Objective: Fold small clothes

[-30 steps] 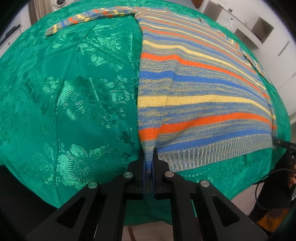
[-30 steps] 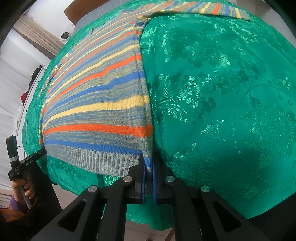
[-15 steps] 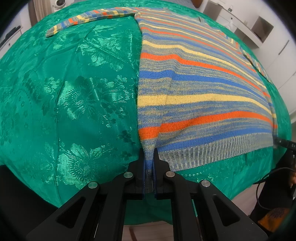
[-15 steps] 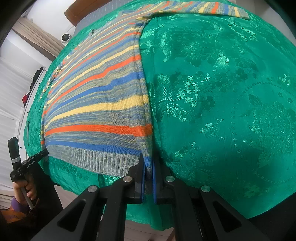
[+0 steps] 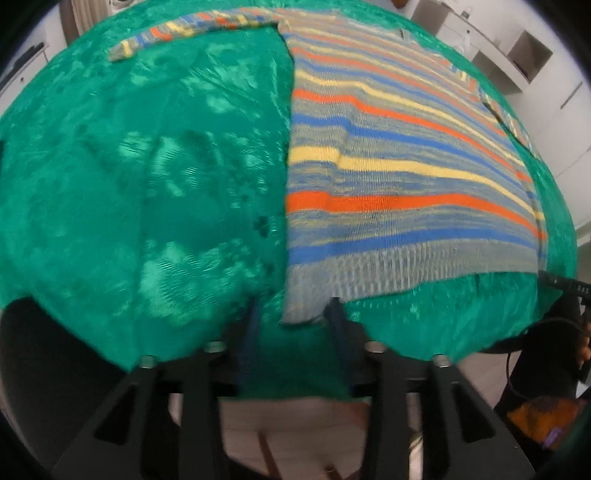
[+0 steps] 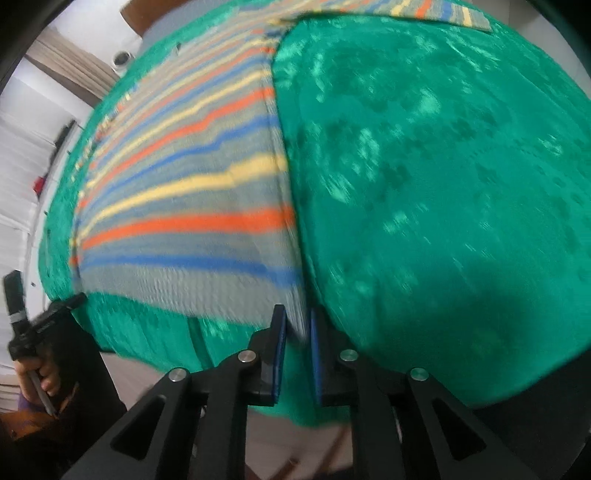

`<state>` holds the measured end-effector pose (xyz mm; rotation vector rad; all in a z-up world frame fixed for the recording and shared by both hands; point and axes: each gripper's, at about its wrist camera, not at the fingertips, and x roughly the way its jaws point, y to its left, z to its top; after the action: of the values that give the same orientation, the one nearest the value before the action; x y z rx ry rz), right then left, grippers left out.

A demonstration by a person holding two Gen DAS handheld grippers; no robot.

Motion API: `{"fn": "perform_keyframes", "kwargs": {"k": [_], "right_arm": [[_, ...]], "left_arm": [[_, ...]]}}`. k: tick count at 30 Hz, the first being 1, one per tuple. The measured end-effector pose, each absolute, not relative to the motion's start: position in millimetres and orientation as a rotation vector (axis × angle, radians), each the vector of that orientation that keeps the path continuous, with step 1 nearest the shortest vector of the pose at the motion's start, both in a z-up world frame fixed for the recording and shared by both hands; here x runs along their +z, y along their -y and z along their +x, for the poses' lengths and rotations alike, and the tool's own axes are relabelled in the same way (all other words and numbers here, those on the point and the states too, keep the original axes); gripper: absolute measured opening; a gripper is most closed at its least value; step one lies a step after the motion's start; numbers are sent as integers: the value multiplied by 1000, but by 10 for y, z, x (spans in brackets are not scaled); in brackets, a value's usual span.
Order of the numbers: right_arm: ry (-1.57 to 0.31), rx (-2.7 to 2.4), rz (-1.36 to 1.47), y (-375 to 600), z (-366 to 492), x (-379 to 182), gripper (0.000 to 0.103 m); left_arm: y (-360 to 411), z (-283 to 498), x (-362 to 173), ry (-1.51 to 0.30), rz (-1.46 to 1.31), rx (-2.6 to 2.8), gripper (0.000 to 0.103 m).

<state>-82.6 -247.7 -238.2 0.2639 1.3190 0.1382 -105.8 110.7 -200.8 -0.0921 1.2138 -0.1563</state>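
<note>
Across the green brocade tablecloth (image 5: 155,177) a striped knit sweater (image 5: 399,173) is laid flat, its bands of orange, blue, yellow and grey running crosswise and its ribbed grey hem (image 5: 388,273) turned toward both cameras. In the left wrist view the sweater fills the area from 12 to 3 o'clock, with one sleeve (image 5: 192,31) stretched out toward 11 o'clock along the far edge of the cloth. The left gripper (image 5: 293,332) is seen at 6 o'clock with its fingers spread wide apart — the near hem corner hangs between them, and no contact with either pad can be made out through the blur. In the right wrist view the sweater (image 6: 184,206) lies from 9 to 12 o'clock, its straight side edge running down toward 6 o'clock, and the other sleeve (image 6: 436,9) is seen at 1 o'clock. The right gripper (image 6: 297,332) is parted by a narrower gap, with the blurred hem corner sitting in that gap; whether the blue pads (image 6: 279,350) touch the knit cannot be told. White cabinets (image 5: 517,55) are seen beyond the table.
</note>
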Motion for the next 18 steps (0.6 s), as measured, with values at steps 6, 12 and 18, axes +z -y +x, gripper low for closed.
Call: {"fn": "perform_keyframes", "kwargs": {"k": [6, 12, 18], "right_arm": [[-1209, 92, 215, 2814, -724, -1845, 52], [-942, -18, 282, 3719, 160, -1232, 56], [-948, -100, 490, 4577, 1072, -1501, 56]], "left_arm": [[-1459, -876, -1583, -1033, -128, -51, 76], [-1652, -393, -1555, -879, -212, 100, 80], [-1766, -281, -1778, -877, -224, 193, 80]]}}
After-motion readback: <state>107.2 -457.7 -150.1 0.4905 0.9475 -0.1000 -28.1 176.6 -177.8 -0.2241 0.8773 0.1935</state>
